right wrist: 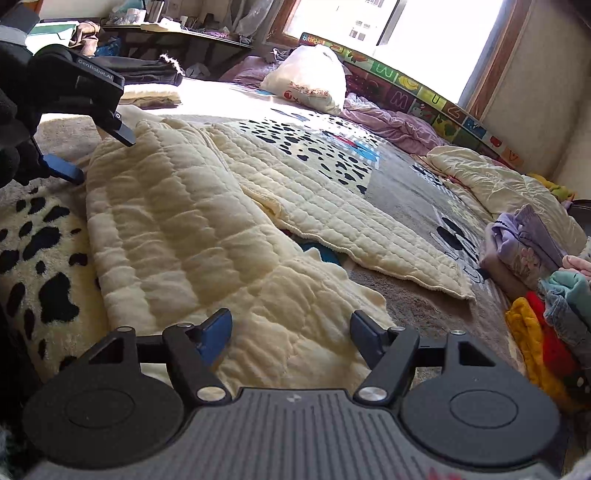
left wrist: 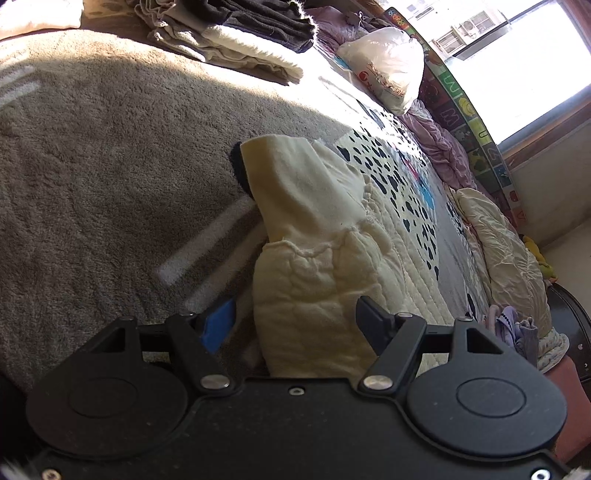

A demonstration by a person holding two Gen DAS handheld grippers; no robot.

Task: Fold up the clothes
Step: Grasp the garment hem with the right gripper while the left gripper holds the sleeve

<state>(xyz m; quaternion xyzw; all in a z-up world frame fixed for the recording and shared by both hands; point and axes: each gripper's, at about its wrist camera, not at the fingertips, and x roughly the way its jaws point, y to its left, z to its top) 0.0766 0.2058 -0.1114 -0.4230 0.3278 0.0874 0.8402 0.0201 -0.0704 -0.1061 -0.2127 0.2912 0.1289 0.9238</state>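
A cream quilted garment [right wrist: 177,229] lies spread on the bed, one part folded over toward the left, another panel [right wrist: 332,206] flat to the right. My right gripper [right wrist: 290,330] is open just above its near edge, holding nothing. My left gripper [left wrist: 295,317] is open with a raised cream fold [left wrist: 314,266] of the garment between its fingers, not clamped. In the right wrist view the left gripper [right wrist: 99,155] shows at the far left, open at the garment's upper left edge.
A stack of folded clothes [left wrist: 236,33] sits at the back of the bed. A white plastic bag [right wrist: 314,81], pink bedding [right wrist: 391,122] and a cream heap [right wrist: 491,181] lie along the window side. Colourful unfolded clothes [right wrist: 546,295] pile at the right. The blanket [left wrist: 92,166] is beige plush.
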